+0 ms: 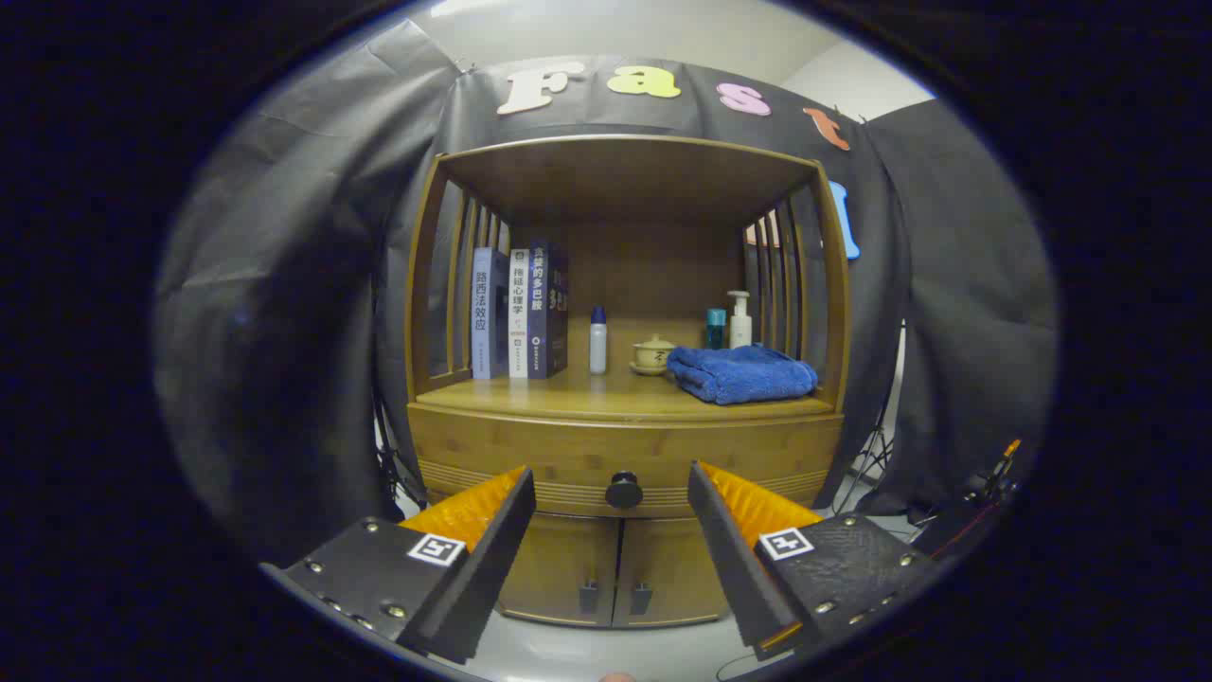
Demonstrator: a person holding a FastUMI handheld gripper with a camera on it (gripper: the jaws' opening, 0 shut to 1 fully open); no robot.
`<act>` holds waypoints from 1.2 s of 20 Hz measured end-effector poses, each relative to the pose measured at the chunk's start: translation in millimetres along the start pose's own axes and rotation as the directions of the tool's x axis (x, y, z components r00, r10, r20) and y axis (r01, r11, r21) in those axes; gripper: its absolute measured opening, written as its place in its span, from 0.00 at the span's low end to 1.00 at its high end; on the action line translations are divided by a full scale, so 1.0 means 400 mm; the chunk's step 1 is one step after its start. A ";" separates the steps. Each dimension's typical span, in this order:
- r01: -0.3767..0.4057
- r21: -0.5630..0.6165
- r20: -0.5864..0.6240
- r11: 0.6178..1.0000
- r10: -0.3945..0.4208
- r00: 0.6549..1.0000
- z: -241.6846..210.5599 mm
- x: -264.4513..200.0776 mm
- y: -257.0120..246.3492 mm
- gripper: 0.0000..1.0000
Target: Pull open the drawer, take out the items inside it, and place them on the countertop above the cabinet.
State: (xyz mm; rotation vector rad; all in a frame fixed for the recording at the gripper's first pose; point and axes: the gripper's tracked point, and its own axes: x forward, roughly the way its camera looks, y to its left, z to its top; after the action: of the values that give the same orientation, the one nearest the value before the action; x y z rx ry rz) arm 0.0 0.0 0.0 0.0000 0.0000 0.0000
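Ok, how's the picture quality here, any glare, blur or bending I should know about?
In the gripper view, fisheye distortion bows the cabinet top and posts outward; the countertop carries a soft sheen, no harsh glare; the shelf's upper recess is shadowed; the drawer knob is sharp, seen between the open claw fingers, beyond their tips.

Handheld gripper (612, 493) w/ two wedge-shaped fingers (492, 549), set wide apart. Ribbed, sawtooth-textured pads (469, 507) on inner faces. Flat finger bases, the right one rough-textured, each w/ a small square black-and-white fiducial marker (436, 548) on top. Round metal screws (390, 611) along base edges, approx. three or four per side.
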 end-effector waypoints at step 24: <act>0.049 0.046 0.000 0.998 -0.049 0.999 0.006 0.052 -0.062 0.97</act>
State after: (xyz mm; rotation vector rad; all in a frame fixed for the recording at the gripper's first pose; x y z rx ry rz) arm 20.9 -24.7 2.5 0.0457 -0.0013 -0.0489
